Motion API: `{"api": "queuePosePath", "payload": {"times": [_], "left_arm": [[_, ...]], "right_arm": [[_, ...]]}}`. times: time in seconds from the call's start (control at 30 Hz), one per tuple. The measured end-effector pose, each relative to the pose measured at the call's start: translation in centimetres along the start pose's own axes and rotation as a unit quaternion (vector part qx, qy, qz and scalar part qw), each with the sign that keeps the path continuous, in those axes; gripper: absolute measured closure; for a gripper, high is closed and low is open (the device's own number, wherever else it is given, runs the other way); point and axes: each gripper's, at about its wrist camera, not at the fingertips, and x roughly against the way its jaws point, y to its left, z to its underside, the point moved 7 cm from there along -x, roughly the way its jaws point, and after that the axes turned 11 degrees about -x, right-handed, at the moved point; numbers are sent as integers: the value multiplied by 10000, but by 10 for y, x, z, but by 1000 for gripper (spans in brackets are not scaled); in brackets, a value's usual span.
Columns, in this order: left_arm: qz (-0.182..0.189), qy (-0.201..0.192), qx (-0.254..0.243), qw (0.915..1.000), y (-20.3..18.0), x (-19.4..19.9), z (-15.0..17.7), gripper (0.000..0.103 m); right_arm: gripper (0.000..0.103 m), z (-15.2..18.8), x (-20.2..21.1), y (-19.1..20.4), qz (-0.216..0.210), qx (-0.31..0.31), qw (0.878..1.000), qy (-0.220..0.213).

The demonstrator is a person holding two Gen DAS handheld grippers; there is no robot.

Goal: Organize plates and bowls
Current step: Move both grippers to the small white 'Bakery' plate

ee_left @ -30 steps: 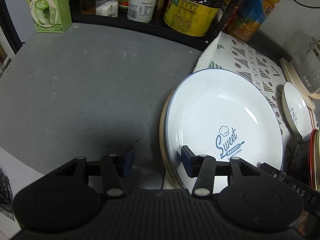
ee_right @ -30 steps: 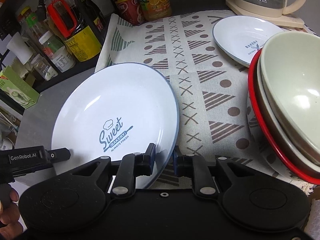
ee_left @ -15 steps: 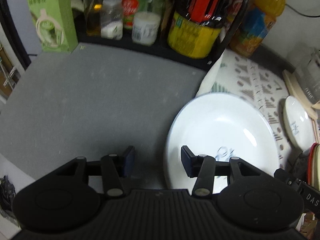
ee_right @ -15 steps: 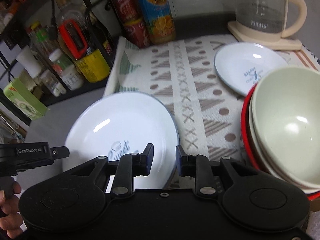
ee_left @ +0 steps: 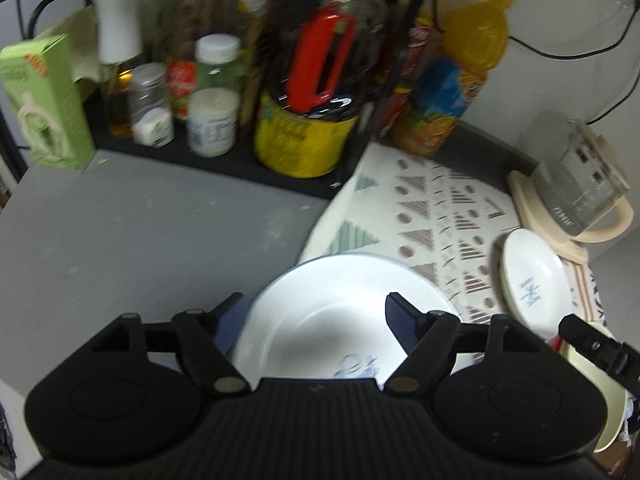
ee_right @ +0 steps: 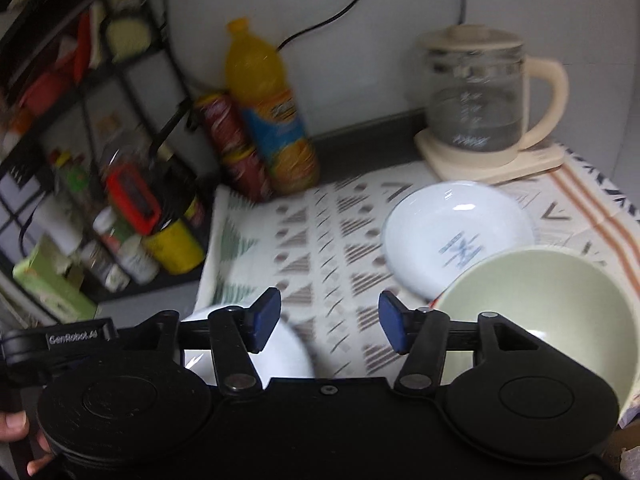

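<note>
A big white plate [ee_left: 332, 312] with blue script lies flat at the edge of the patterned cloth [ee_left: 440, 216], below my left gripper [ee_left: 316, 316]. That gripper's jaws are opening and hang above the plate, apart from it, gripping nothing. My right gripper [ee_right: 329, 320] is also opening, raised over the cloth [ee_right: 320, 240] with nothing between its pads; the big plate [ee_right: 288, 344] peeks out under its left finger. A smaller white plate [ee_right: 456, 236] lies farther back. Pale green bowls [ee_right: 540, 304] sit stacked at the right, a red rim beneath them.
A black rack [ee_left: 224, 160] of jars, bottles and a yellow tin [ee_left: 300, 148] lines the back left, a green carton [ee_left: 44, 108] beside it. An orange juice bottle [ee_right: 268, 112] and a glass kettle [ee_right: 480, 100] on its base stand at the back. Grey countertop [ee_left: 140, 240] spreads left.
Both grippers let go of the big plate, opened wider and rose away from it. The plate now lies flat on the cloth's edge. Both views tilted up toward the back wall.
</note>
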Motion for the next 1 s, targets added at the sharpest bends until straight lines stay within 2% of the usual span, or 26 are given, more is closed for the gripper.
{"api": "queuePosePath", "payload": {"times": [0.6,1.0], "left_arm": [[786,69,-680,9946,-94,-42,-35,27],[1154,324,-1102,9867,-144,-81,-53,27]], "right_arm": [[46,-51,1,-72,705,-627,9947,-419],[42,-72,-21,-117,1142,-1129,9866,-273]]}}
